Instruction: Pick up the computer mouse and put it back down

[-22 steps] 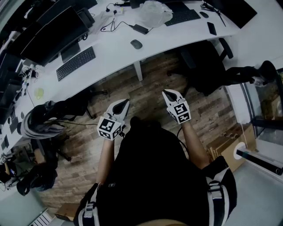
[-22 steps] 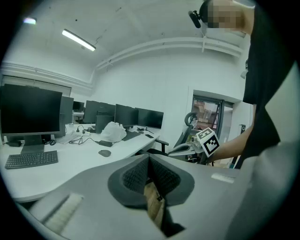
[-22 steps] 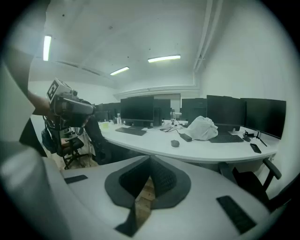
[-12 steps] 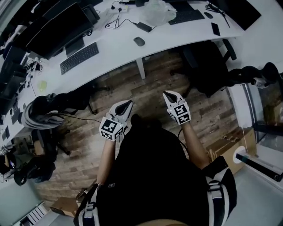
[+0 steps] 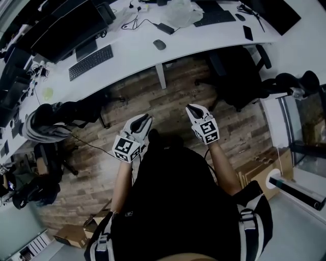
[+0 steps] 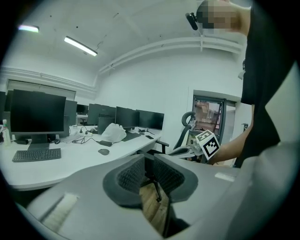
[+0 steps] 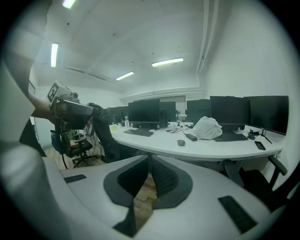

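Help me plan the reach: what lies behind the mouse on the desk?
Behind the mouse lie a flat dark box and, farther back, a white bag. Whatever the bag covers is hidden.

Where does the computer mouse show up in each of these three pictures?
Head view: computer mouse top centre, on the white desk.
Left gripper view: computer mouse left of centre.
Right gripper view: computer mouse just right of centre.
Shared landmark: crumpled white bag near it.
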